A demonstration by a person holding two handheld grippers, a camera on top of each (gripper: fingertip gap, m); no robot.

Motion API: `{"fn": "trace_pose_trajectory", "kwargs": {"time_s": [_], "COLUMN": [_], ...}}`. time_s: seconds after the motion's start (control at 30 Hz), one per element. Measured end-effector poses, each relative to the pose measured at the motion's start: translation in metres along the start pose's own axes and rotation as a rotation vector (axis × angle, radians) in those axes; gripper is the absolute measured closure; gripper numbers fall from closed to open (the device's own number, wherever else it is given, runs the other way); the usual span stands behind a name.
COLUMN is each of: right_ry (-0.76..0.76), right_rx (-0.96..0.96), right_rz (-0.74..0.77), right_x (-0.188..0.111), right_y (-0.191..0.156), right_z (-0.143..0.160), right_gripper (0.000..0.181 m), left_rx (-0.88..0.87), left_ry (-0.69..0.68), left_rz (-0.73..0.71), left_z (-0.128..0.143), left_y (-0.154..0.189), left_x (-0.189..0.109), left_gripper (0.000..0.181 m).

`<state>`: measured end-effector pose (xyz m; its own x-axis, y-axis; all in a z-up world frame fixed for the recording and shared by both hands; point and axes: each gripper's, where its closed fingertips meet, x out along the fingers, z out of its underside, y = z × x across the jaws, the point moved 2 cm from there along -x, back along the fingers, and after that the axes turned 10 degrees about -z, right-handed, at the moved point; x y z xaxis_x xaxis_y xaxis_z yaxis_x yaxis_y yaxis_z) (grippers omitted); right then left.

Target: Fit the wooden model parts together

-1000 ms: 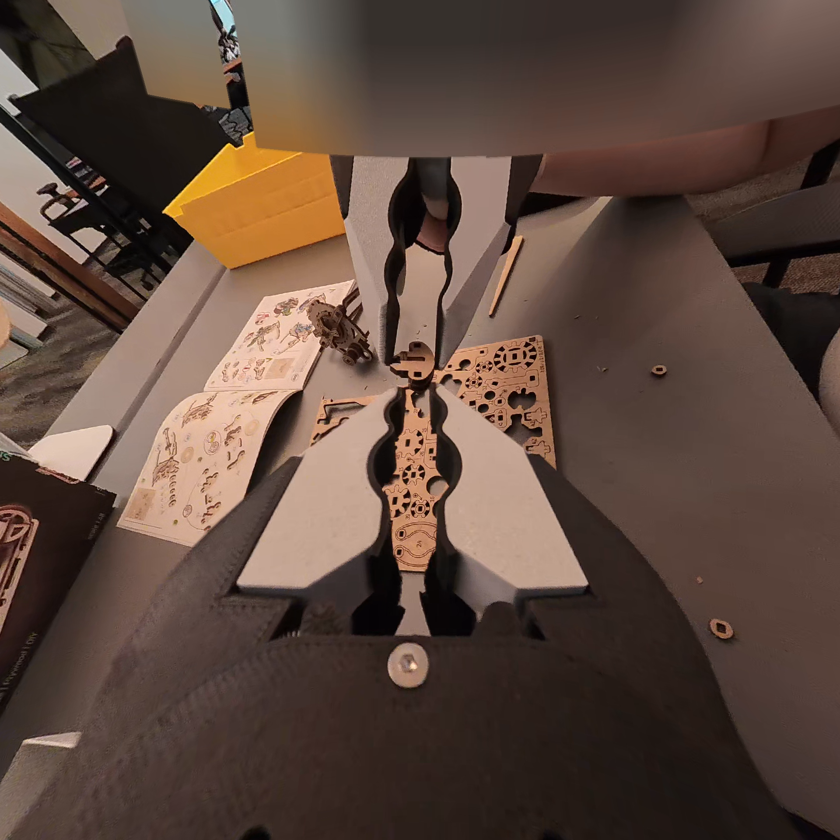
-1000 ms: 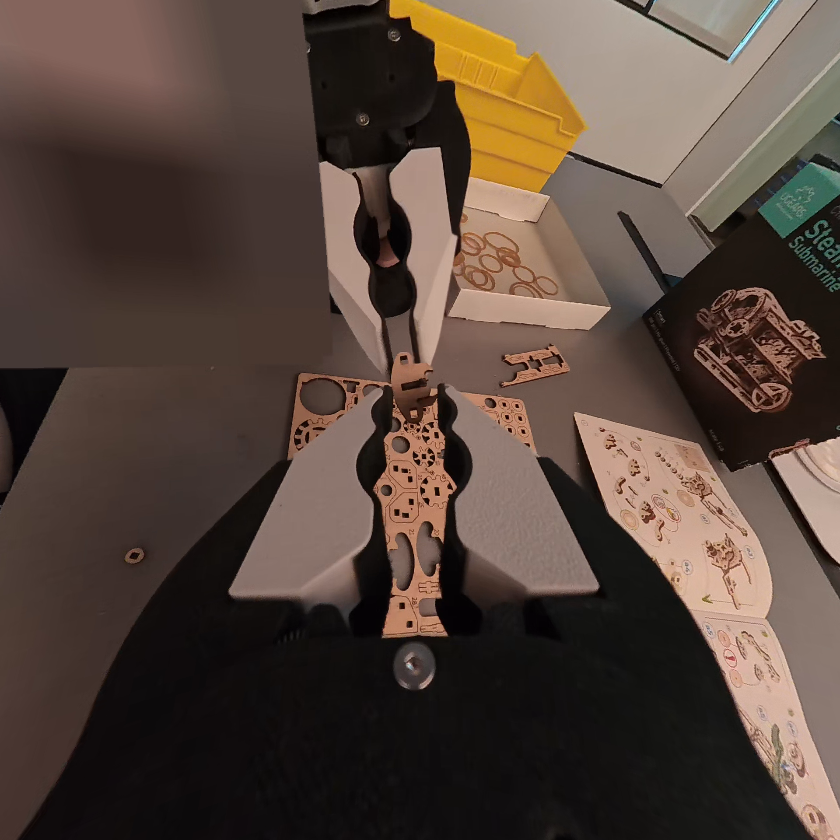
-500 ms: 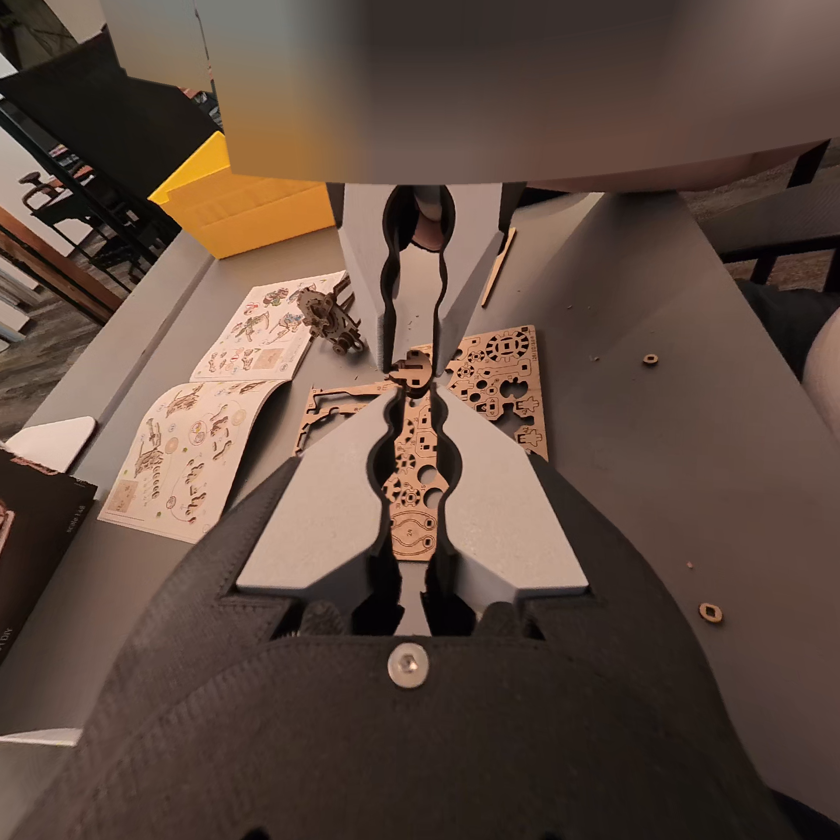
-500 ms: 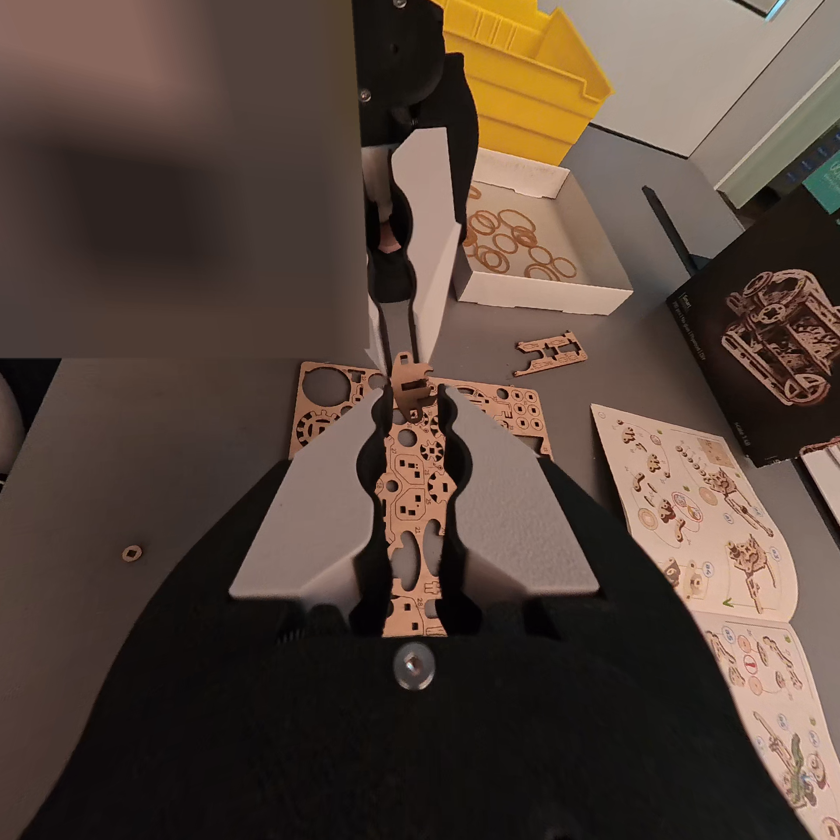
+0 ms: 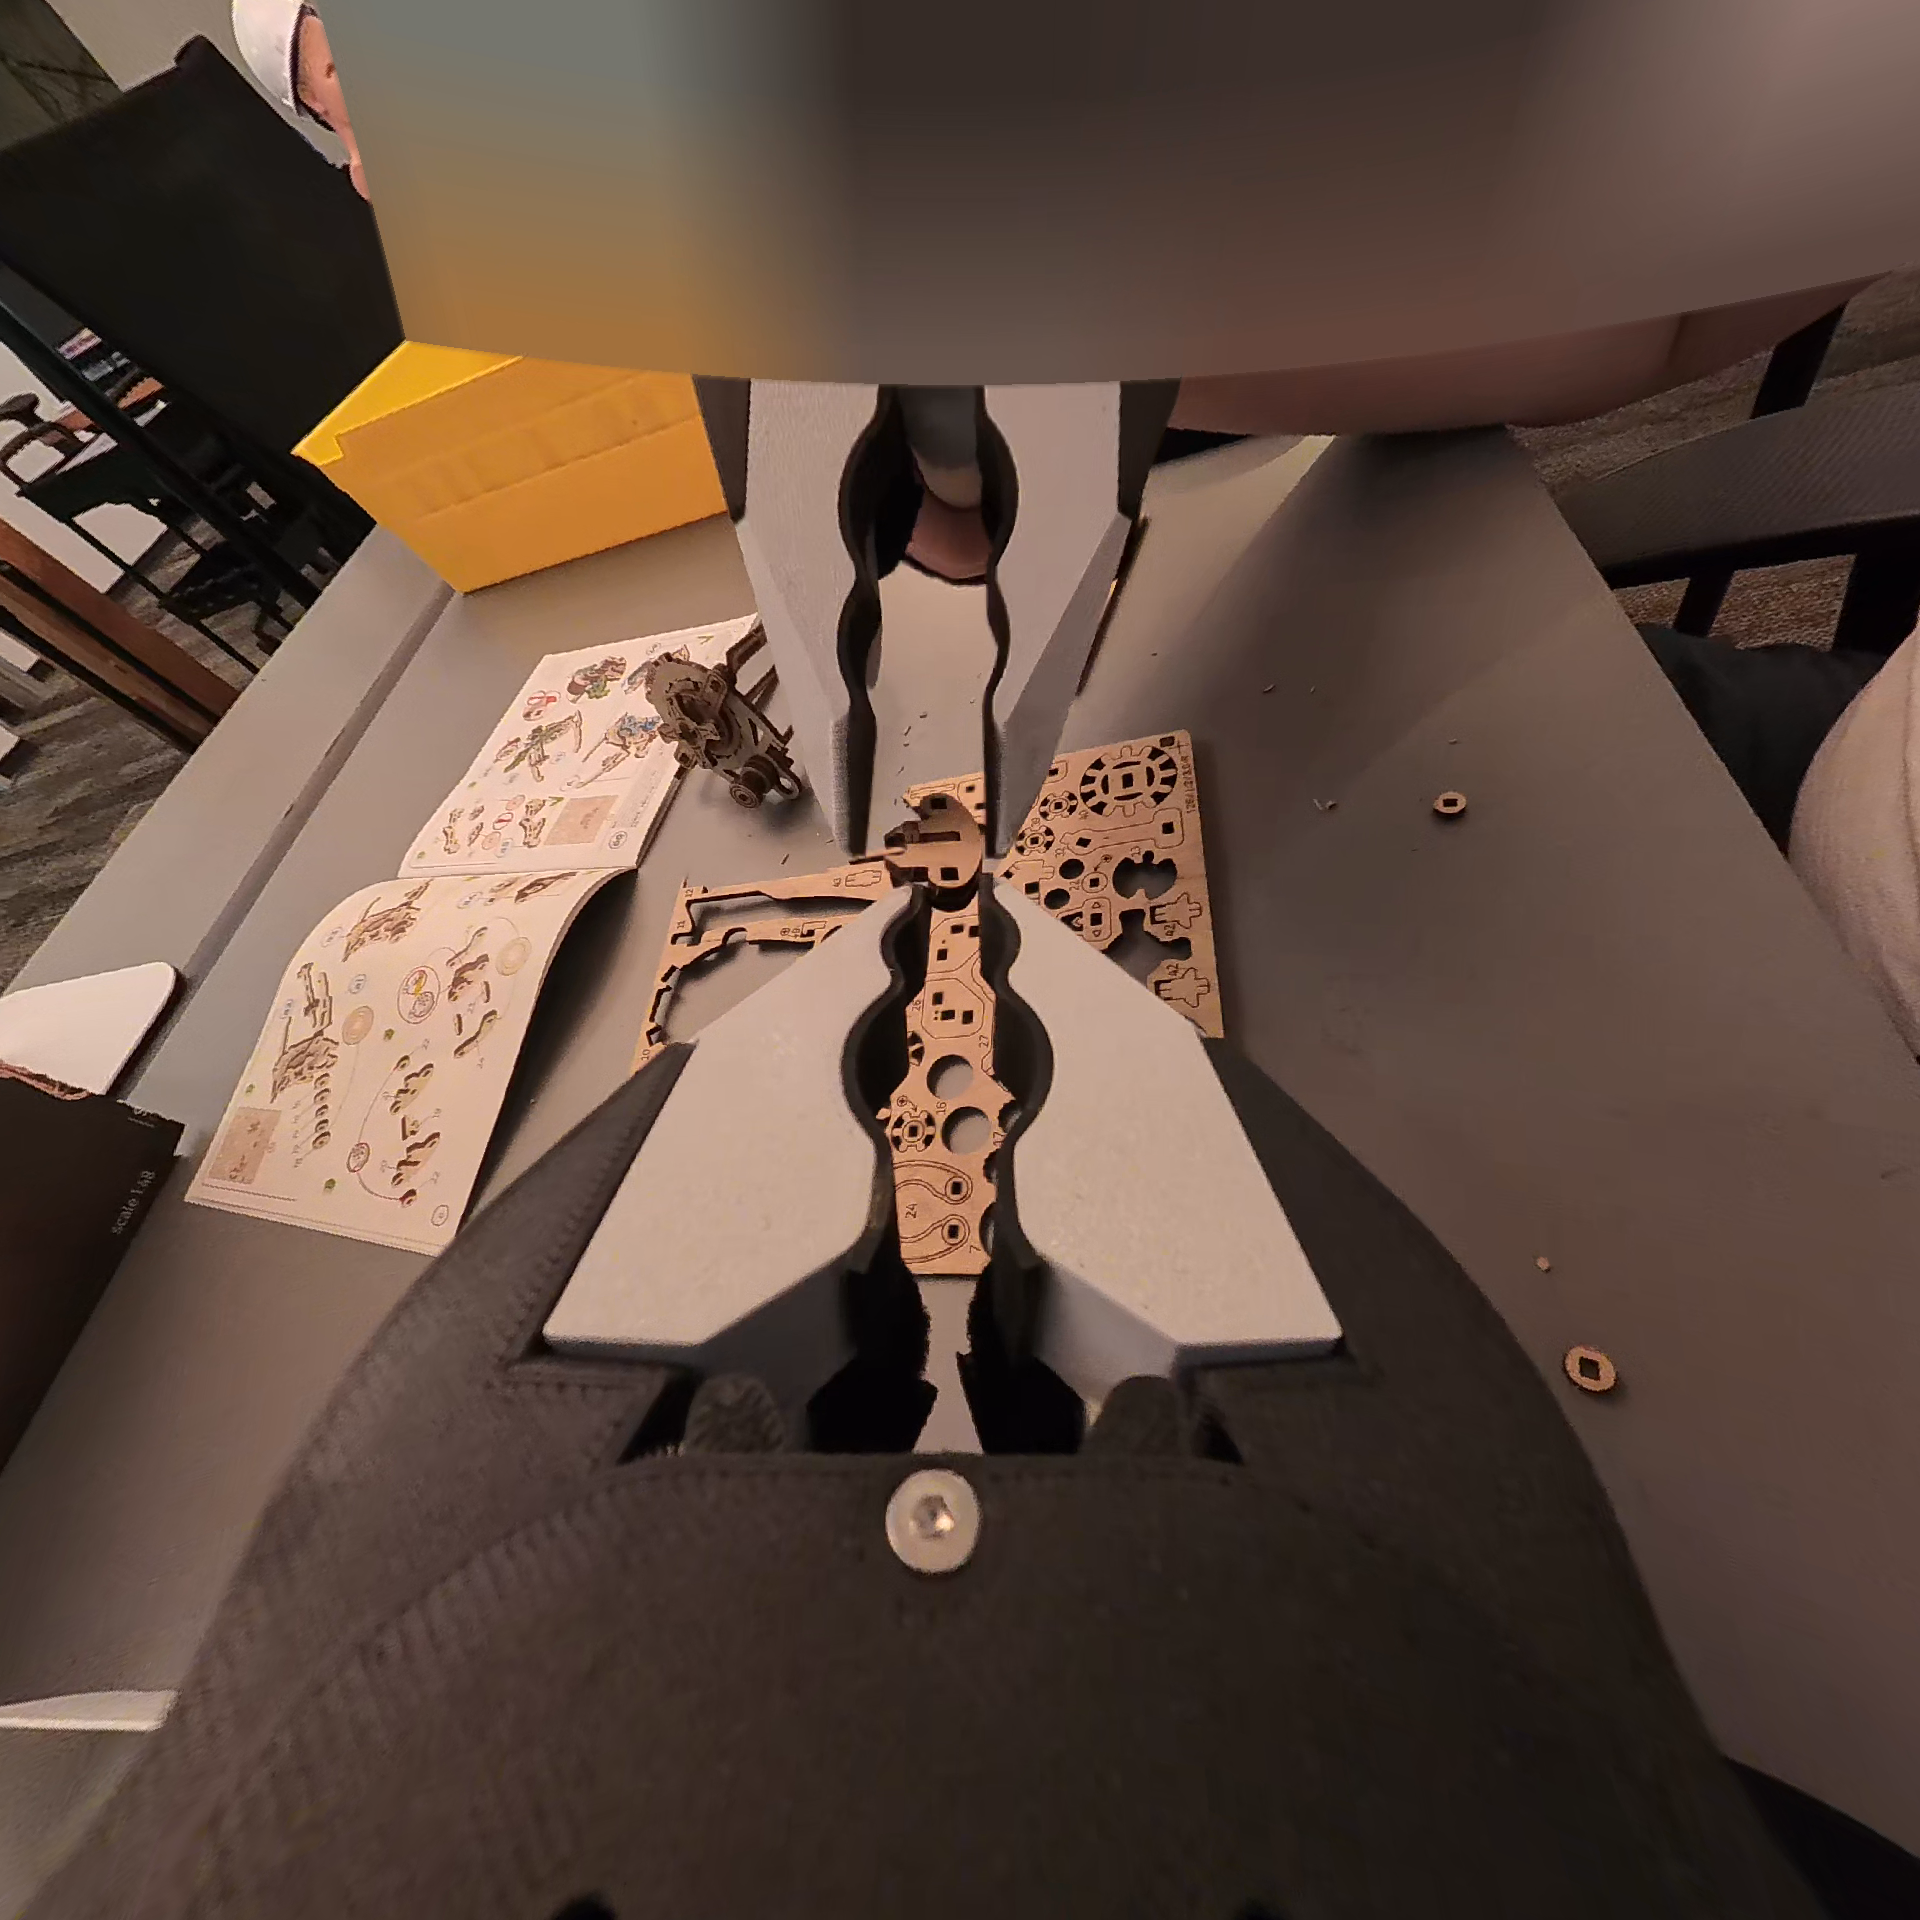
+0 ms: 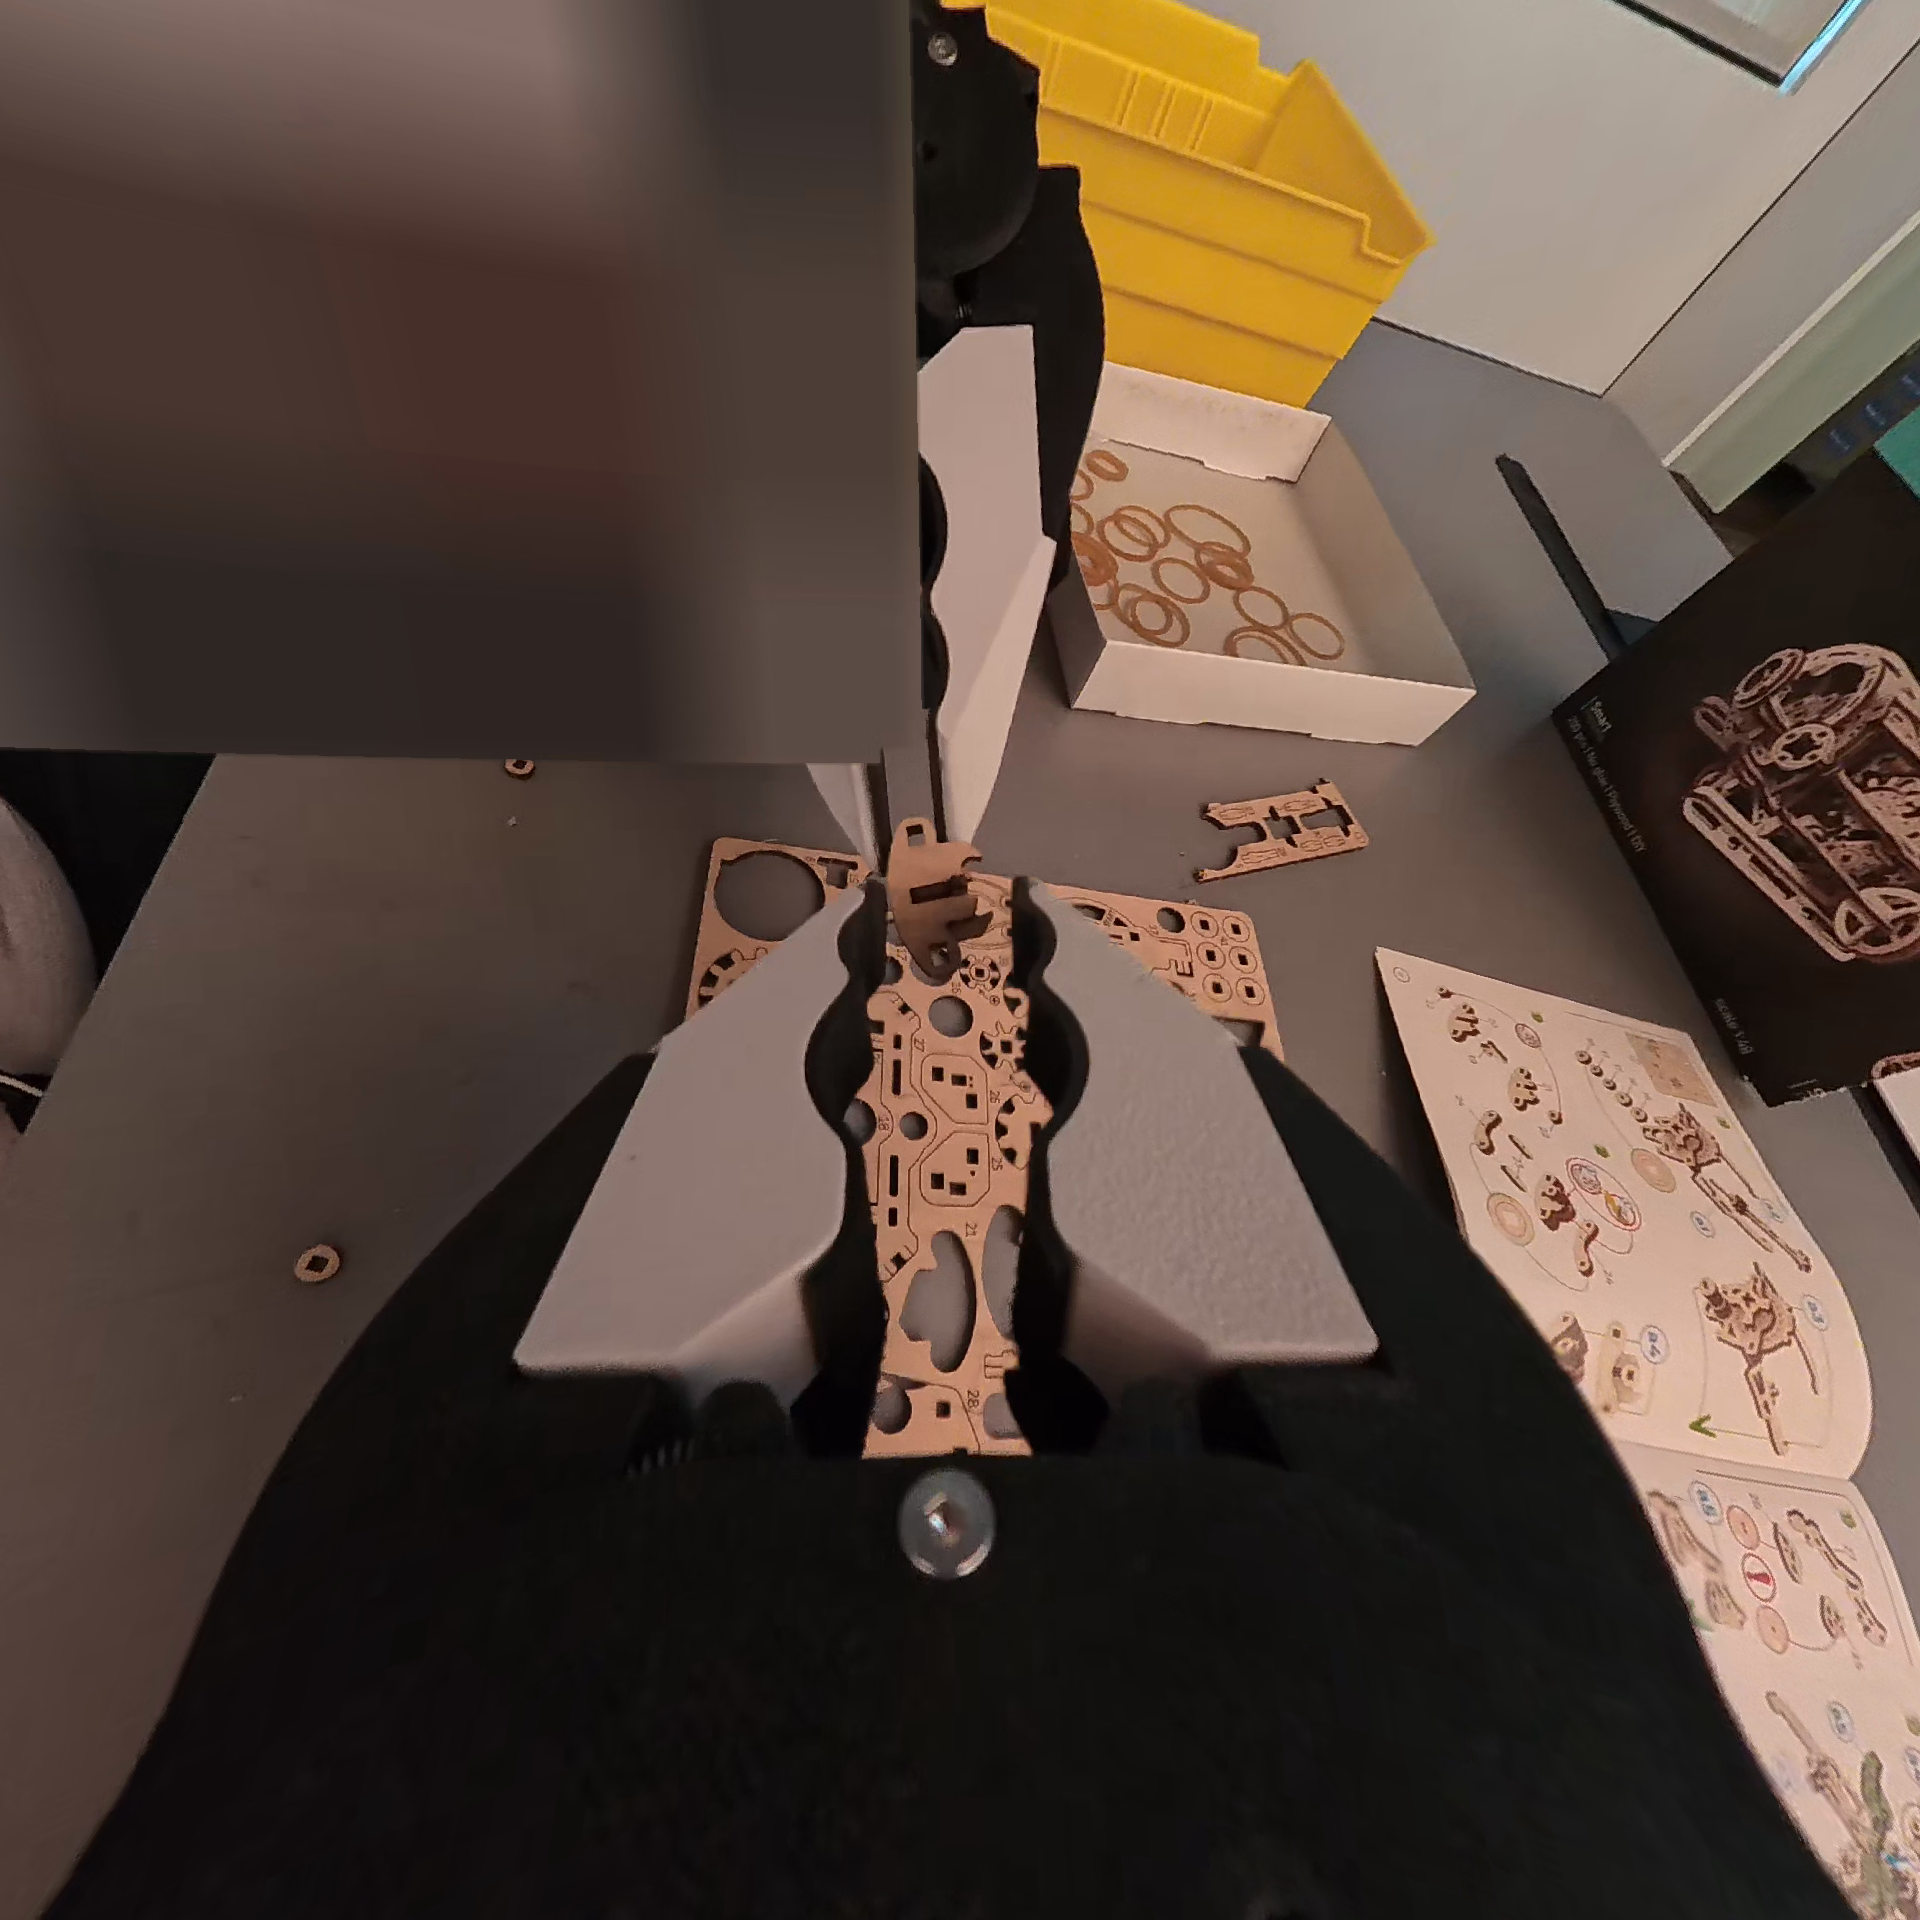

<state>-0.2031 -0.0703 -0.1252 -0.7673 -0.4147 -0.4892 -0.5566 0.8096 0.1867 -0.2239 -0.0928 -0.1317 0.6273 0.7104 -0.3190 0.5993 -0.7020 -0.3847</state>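
A small wooden model part (image 5: 933, 836), two thin pieces crossed at right angles, hangs above the table between both grippers, which meet tip to tip. My left gripper (image 5: 945, 888) is shut on its lower end. My right gripper (image 6: 945, 902) comes from the opposite side, with its jaws narrow around the part (image 6: 930, 894). In the left wrist view the right gripper (image 5: 923, 831) points down at the part. In the right wrist view the left gripper's white finger (image 6: 982, 665) shows, partly hidden by a blurred patch. Punched wooden sheets (image 5: 1122, 862) (image 6: 1174, 951) lie below.
A partly built model (image 5: 717, 738) stands by an open instruction booklet (image 5: 416, 997) (image 6: 1621, 1247). A yellow bin (image 6: 1195, 208), a white tray of rings (image 6: 1257, 686), a dark box (image 6: 1787, 810) and a loose wooden piece (image 6: 1288, 840) are nearby. Small washers (image 5: 1590, 1369) (image 6: 317, 1262) lie on the grey table. My two grippers' fingertips are within a few centimetres of each other.
Both grippers have stayed tip to tip on the small part. The pair has shifted slightly over the table, and the left gripper now shows more side-on in the right wrist view.
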Motion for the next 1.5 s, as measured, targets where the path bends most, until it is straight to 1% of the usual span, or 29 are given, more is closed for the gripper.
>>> {"fn": "trace_pose_trajectory", "kwargs": {"time_s": [0.17,0.47,0.57,0.77,1.03,1.5], "right_ry": [0.008,-0.02,-0.027,-0.032,-0.035,0.035], "right_rx": [-0.049,-0.037,-0.037,-0.043,-0.057,-0.047], "right_rz": [0.006,-0.023,-0.041,-0.042,-0.038,-0.052], "right_x": [0.0,0.005,0.006,0.006,0.006,0.002], "right_y": [-0.003,-0.008,-0.011,-0.011,-0.012,-0.011], "right_z": [-0.005,-0.002,-0.001,-0.001,0.0,-0.007], "right_gripper": [0.157,0.157,0.161,0.164,0.164,0.164], "left_rx": [-0.006,0.017,0.026,0.035,0.043,0.029], "left_ry": [0.005,-0.007,-0.012,-0.016,-0.023,-0.014], "left_rz": [0.004,0.014,0.014,0.021,0.016,0.009], "left_z": [-0.002,-0.001,0.0,0.0,0.002,-0.001], "left_y": [0.001,0.006,0.007,0.009,0.009,0.007], "left_x": [0.0,0.001,0.001,0.001,0.002,0.0], "left_gripper": [0.174,0.174,0.174,0.174,0.174,0.174]}}
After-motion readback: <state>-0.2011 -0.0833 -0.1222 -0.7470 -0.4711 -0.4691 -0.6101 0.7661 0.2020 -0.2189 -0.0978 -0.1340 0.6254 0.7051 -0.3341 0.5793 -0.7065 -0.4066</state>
